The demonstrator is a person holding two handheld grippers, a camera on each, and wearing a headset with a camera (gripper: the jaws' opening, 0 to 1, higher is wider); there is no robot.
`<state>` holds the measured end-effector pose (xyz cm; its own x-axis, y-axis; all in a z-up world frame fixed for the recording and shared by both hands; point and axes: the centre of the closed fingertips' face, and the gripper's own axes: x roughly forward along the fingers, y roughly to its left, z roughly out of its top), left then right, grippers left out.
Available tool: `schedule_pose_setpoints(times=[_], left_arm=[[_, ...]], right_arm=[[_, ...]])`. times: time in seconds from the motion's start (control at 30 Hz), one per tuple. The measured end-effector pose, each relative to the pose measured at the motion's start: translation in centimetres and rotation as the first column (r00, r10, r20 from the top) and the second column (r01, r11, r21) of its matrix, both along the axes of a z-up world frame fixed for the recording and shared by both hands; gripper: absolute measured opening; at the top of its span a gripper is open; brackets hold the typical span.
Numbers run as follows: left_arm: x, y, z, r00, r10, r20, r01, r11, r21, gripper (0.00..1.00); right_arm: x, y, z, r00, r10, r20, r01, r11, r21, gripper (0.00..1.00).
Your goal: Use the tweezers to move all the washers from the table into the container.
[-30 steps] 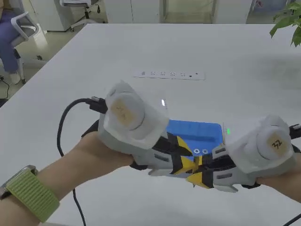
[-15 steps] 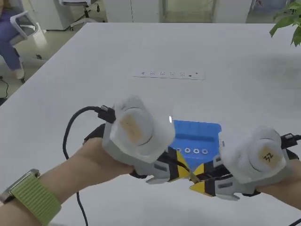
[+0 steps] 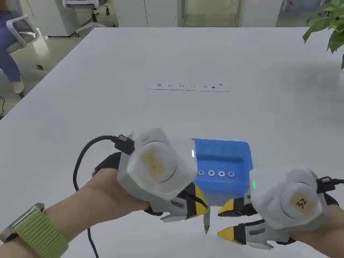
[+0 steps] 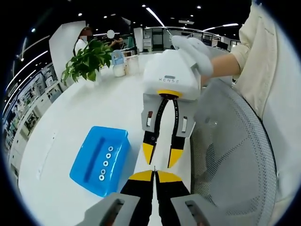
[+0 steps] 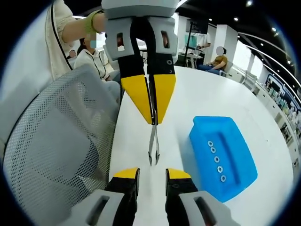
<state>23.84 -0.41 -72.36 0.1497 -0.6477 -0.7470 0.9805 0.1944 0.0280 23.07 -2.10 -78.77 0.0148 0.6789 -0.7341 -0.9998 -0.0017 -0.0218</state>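
In the head view, a blue rectangular plastic container (image 3: 223,156) sits on the plain white desk (image 3: 161,59) toward its near edge. A row of small silver ring-shaped metal washers (image 3: 216,173) lies in the container's shallow groove. I see no loose washer on the bare desk around it. Just in front of the container, the left hand-held gripper (image 3: 201,208) has its yellow jaws pinched on slim metal tweezers (image 3: 206,223), whose tips point down at the desk. The right hand-held gripper (image 3: 220,222) faces it with its jaws apart and nothing between them. In the left gripper view, the left hand-held gripper's own jaws meet around the thin upper end of the tweezers. The right hand-held gripper hangs spread opposite, and five washers line the container to the side. In the right gripper view, the right hand-held gripper's own jaws stand apart by the near desk edge, beside a grey mesh chair (image 5: 56,136). The tweezers hang between the two grippers with their tips just off the desk. By my judgement the washers are light, hard, flat and slippery, so each is best nipped across the rim, or with one tip through the hole. The tweezers are springy and want a firm squeeze at mid-length.
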Motion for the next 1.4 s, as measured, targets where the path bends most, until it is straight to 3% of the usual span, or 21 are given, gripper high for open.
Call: schedule_pose_setpoints(times=[0.2, 0.33, 0.4, 0.43, 0.53, 0.67, 0.77, 0.93, 1.0, 1.03, 1.07, 1.2, 1.4], left_arm=[[0.0, 1.4, -0.2, 0.999, 0.023, -0.025, -0.023, 1.000, 0.008, 0.00], [-0.1, 2.9, -0.7, 0.999, 0.034, -0.040, -0.033, 0.999, 0.040, 0.00], [-0.2, 3.5, -1.0, 0.998, 0.044, -0.045, -0.042, 0.998, 0.047, 0.00], [-0.3, 3.6, -1.1, 0.998, 0.047, -0.049, -0.045, 0.998, 0.048, 0.00], [-0.7, 3.7, -1.2, 0.998, 0.037, -0.041, -0.034, 0.997, 0.062, 0.00], [-0.7, 3.5, -1.1, 0.999, 0.033, -0.037, -0.031, 0.998, 0.062, 0.00], [-0.7, 3.5, -1.1, 0.998, 0.039, -0.040, -0.036, 0.997, 0.061, 0.00], [-0.7, 3.8, -1.3, 0.998, 0.050, -0.043, -0.048, 0.997, 0.058, 0.00], [-0.6, 4.0, -1.4, 0.997, 0.058, -0.043, -0.056, 0.997, 0.060, 0.00], [-0.6, 4.2, -1.6, 0.997, 0.062, -0.040, -0.059, 0.996, 0.065, 0.00], [-0.6, 4.3, -1.7, 0.997, 0.061, -0.040, -0.058, 0.996, 0.071, 0.00], [-0.9, 4.3, -2.1, 0.996, 0.072, -0.059, -0.068, 0.996, 0.055, 0.00], [-1.0, 3.3, -3.8, 0.996, 0.053, -0.073, -0.049, 0.997, 0.055, 0.00]], right_arm=[[-0.4, -2.0, 0.0, 0.996, -0.088, -0.027, 0.088, 0.996, 0.022, 0.20], [-0.2, -3.2, 0.2, 0.991, -0.131, -0.023, 0.132, 0.991, 0.025, 0.20], [0.2, -3.2, 0.4, 0.987, -0.158, -0.024, 0.159, 0.986, 0.050, 0.20], [0.2, -2.8, 0.6, 0.985, -0.165, -0.046, 0.168, 0.983, 0.074, 0.20], [0.3, -1.8, 0.7, 0.987, -0.151, -0.049, 0.155, 0.985, 0.082, 0.22], [0.4, 1.6, 0.3, 0.996, -0.079, -0.037, 0.082, 0.991, 0.108, 0.24], [0.9, 4.2, -0.5, 0.998, -0.043, -0.053, 0.050, 0.991, 0.125, 0.24], [1.1, 6.1, -2.3, 0.997, 0.005, -0.080, 0.005, 0.992, 0.123, 0.19], [0.5, 6.3, -2.7, 0.992, 0.029, -0.124, -0.013, 0.992, 0.125, 0.13], [0.4, 6.3, -2.8, 0.992, 0.031, -0.124, -0.016, 0.992, 0.124, 0.08], [0.5, 6.3, -2.7, 0.994, 0.030, -0.102, -0.016, 0.992, 0.128, 0.09], [-0.1, 5.5, -2.7, 0.994, 0.041, -0.101, -0.030, 0.994, 0.109, 0.07], [0.2, 3.2, -3.1, 0.999, 0.010, -0.038, -0.009, 0.999, 0.042, 0.07]])
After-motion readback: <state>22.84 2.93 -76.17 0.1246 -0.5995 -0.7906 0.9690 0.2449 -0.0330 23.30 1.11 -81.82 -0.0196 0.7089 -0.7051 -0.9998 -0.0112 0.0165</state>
